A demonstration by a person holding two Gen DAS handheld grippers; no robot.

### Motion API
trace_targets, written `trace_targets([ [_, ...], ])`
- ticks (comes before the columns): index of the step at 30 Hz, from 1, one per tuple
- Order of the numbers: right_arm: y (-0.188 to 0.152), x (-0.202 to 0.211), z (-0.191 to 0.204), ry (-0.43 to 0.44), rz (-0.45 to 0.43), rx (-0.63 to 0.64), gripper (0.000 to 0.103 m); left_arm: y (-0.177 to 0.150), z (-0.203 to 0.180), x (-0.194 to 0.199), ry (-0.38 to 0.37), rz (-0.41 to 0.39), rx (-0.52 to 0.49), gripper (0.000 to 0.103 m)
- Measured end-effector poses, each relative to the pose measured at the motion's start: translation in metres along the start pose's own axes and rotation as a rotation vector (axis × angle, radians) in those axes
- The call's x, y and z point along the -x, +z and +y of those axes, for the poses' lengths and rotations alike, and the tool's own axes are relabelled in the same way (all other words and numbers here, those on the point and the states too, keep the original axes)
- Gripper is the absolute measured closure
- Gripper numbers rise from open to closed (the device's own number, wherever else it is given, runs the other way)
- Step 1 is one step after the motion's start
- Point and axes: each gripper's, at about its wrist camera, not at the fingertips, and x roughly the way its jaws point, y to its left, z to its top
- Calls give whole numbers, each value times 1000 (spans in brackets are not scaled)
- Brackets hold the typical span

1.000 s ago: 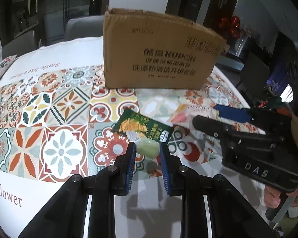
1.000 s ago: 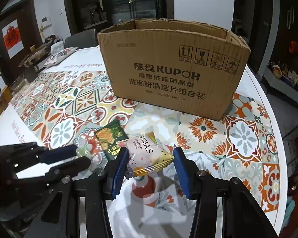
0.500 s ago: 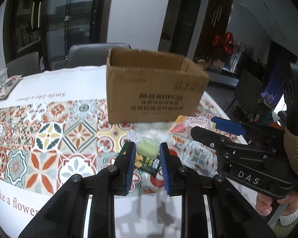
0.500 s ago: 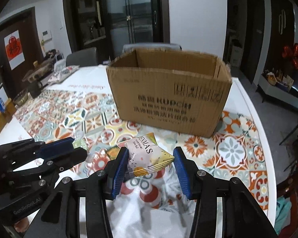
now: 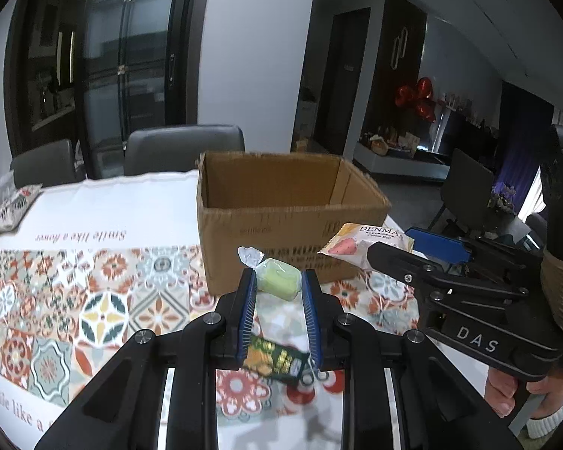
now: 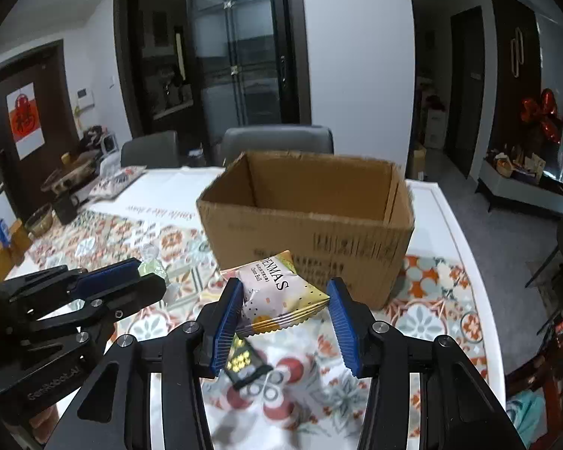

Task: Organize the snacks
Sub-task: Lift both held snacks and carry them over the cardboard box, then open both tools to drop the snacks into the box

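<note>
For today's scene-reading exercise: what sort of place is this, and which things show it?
Most likely a home dining room: a table under a patterned tile-print cloth, grey padded chairs at its far side, and a dark glass-fronted cabinet behind.

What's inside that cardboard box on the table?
Only the bare upper inner walls of the cardboard box show from either camera. Its front wall hides the floor, so anything lying at the bottom cannot be seen.

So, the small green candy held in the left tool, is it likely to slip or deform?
The green candy probably gives a little: it looks soft and rounded between the left tool pads. Its glossy wrapper may be slippery. It seems light; its twisted end sticks up unsupported.
</note>
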Motion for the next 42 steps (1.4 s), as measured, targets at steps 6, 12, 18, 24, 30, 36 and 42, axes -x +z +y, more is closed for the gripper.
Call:
trace_targets([
  [6,23,-3,-9,-11,-26,-22,55,30,1,-8,8,-28,-11,78],
  [12,43,-7,-17,-31,-41,-29,55,55,2,-20,13,-37,-27,78],
  [18,58,-16,-25,-57,-43,-16,55,76,3,-38,19,-20,-36,78],
  [24,75,-27,-32,-83,-38,11,55,92,4,-59,22,13,-36,78],
  [30,84,-44,-41,-78,-6,6,55,104,7,-81,29,58,-37,78],
  [36,89,-58,-42,-87,15,27,55,113,7,-101,47,97,-38,77],
  [42,92,-68,-48,-135,29,15,41,116,9,-102,99,89,-48,56],
])
